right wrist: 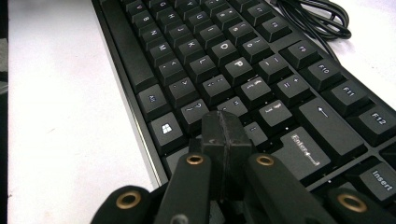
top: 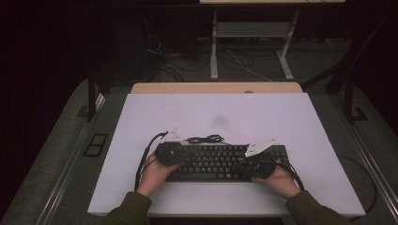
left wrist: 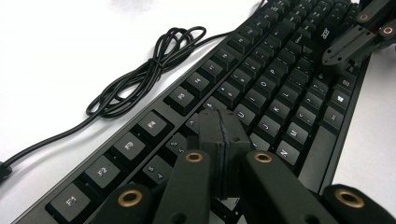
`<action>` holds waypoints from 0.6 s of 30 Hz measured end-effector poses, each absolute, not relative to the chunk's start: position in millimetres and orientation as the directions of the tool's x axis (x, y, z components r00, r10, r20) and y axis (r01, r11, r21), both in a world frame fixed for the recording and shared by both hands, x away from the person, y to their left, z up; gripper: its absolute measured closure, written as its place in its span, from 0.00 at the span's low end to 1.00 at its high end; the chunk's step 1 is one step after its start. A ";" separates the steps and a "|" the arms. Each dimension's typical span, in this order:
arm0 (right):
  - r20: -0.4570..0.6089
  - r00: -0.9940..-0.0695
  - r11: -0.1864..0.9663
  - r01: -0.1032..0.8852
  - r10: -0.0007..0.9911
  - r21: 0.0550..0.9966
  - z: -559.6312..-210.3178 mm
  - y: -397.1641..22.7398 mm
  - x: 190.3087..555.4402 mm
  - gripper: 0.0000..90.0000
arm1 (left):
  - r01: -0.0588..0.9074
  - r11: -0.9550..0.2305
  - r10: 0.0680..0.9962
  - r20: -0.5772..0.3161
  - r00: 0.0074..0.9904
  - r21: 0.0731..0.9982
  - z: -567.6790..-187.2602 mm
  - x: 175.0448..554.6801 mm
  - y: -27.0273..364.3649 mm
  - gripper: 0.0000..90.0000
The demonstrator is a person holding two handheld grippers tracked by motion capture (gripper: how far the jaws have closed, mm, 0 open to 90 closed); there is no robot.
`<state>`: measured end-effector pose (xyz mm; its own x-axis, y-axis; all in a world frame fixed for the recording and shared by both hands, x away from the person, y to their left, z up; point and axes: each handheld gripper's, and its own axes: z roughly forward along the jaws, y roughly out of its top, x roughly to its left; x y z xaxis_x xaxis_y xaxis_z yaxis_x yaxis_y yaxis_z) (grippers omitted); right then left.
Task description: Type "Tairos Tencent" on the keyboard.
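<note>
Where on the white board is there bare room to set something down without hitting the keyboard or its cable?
The far half of the white board, beyond the coiled cable, is bare, as are strips left and right of the keyboard. A narrow band runs along the near edge. It is crowded at the keyboard, where the left gripper and right gripper sit shut over the keys.

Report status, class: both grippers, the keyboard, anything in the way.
Left gripper shut, empty, tips over the keyboard. Right gripper shut, empty, over the keys near Enter. Coiled cable lies behind the keyboard, clear of both.
</note>
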<state>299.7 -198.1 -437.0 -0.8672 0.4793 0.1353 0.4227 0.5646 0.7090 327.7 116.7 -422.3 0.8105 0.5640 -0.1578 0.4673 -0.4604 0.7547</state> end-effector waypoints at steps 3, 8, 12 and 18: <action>0.136 -0.867 0.564 0.424 0.480 0.709 -437.0 -198.1 299.7 0.99 | 0.467 -0.474 0.557 -0.156 0.816 0.746 -424.0 328.5 115.0 0.99; 0.136 -0.867 0.565 0.422 0.479 0.709 -437.0 -198.2 299.8 0.99 | 0.475 -0.485 0.560 -0.157 0.814 0.734 -426.8 329.4 112.7 0.99; 0.136 -0.867 0.564 0.423 0.479 0.709 -437.1 -198.2 299.8 0.99 | 0.477 -0.491 0.559 -0.157 0.815 0.729 -428.1 329.6 111.5 0.99; 0.136 -0.867 0.564 0.423 0.479 0.709 -437.1 -198.3 299.8 0.99 | 0.475 -0.508 0.557 -0.147 0.818 0.718 -431.1 329.8 109.6 0.99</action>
